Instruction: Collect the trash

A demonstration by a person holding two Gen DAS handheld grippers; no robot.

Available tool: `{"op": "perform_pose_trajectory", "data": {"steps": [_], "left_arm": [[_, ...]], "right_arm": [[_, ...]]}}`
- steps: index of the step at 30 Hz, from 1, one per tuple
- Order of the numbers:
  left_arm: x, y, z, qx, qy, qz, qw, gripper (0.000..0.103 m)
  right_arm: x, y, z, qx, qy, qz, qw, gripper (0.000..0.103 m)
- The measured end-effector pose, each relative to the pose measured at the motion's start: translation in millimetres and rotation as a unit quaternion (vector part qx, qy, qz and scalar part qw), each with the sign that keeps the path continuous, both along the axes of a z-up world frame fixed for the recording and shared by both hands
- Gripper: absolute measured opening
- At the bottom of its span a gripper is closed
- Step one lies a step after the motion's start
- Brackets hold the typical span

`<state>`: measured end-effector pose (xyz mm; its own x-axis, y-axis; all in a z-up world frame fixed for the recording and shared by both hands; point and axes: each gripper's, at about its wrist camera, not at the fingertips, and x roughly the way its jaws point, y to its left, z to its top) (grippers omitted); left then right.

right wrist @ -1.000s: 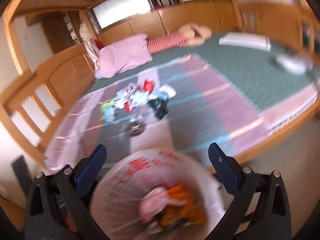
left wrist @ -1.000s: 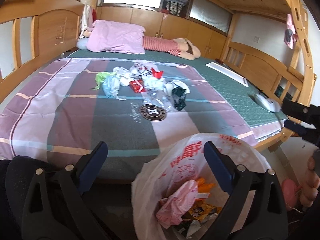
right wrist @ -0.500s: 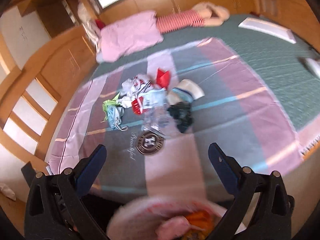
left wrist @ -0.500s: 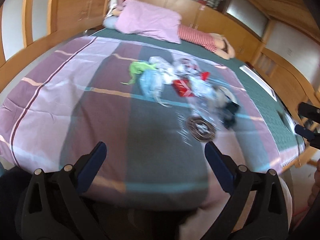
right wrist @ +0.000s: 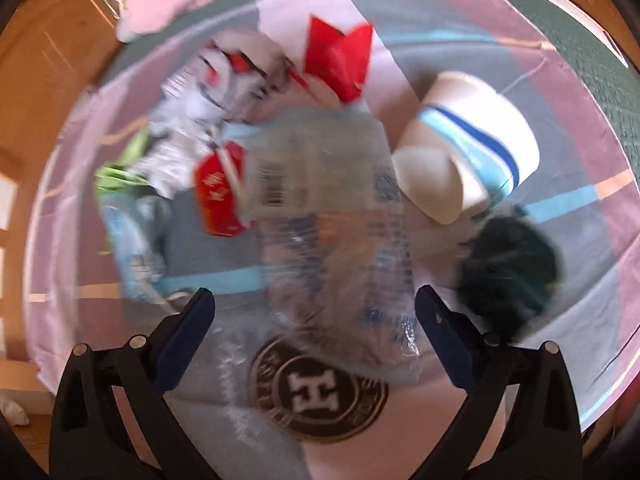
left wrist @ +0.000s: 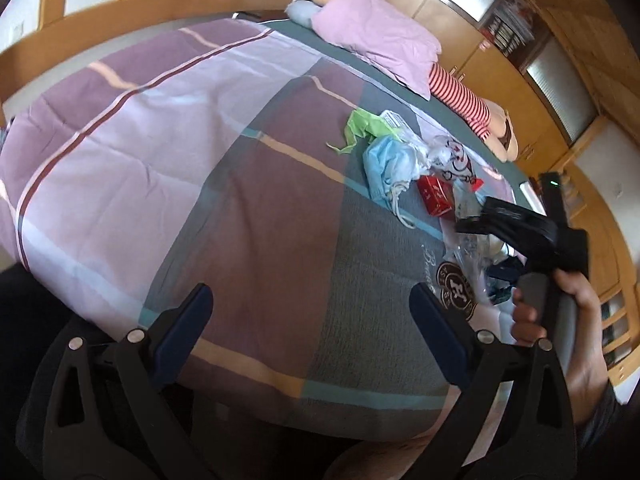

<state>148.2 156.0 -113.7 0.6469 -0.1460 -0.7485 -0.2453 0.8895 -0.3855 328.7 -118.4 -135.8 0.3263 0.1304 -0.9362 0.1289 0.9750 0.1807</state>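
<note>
Right wrist view: right gripper (right wrist: 314, 312) low over trash pile (right wrist: 304, 168) on bed (right wrist: 580, 92), fingers (right wrist: 188, 332) wide apart, nothing between them, no contact visible. Clear plastic wrapper (right wrist: 336, 240) directly ahead, between the tips; paper cup (right wrist: 472, 152) and dark crumpled item (right wrist: 508, 272) to the right, red packet (right wrist: 218, 196) to the left. Frame blurred; finer detail unreadable.

Step in hand, judged: pick the wrapper. Advice: descend squarely, straddle a bunched fold, not a flat sheet; close slowly, avoid pinching the bedsheet (right wrist: 560, 320) beneath.

Left wrist view: left gripper (left wrist: 306, 312) over bare sheet near the bed edge, well apart from the pile, fingers (left wrist: 182, 324) also spread wide, empty. Trash bag not in view.
</note>
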Motion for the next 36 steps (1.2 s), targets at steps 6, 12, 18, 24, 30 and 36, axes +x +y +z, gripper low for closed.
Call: {"op": "perform_pose_trajectory", "data": {"steps": [6, 12, 18, 24, 30, 36], "left_arm": [[3, 1, -7, -0.013, 0.018, 0.006, 0.9997, 0.098], [-3, 12, -6, -0.032, 0.01, 0.036, 0.9988, 0.098], [-6, 17, -5, -0.038, 0.006, 0.056, 0.9977, 0.098], [-6, 20, -5, -0.044, 0.003, 0.062, 0.9971, 0.099], [-7, 18, -5, -0.042, 0.004, 0.059, 0.9974, 0.099], [-4, 15, -8, -0.043, 0.011, 0.051, 0.9977, 0.099]], "right_arm": [[-23, 17, 3, 0.004, 0.001, 0.058, 0.998, 0.046], [-72, 45, 19, 0.095, 0.018, 0.117, 0.988, 0.043], [-101, 88, 28, 0.109, 0.022, 0.201, 0.973, 0.053], [-103, 73, 55, 0.122, -0.026, 0.208, 0.97, 0.07], [-95, 17, 80, 0.053, -0.09, 0.146, 0.984, 0.07], [-70, -39, 77, 0.026, -0.117, 0.042, 0.992, 0.07]]}}
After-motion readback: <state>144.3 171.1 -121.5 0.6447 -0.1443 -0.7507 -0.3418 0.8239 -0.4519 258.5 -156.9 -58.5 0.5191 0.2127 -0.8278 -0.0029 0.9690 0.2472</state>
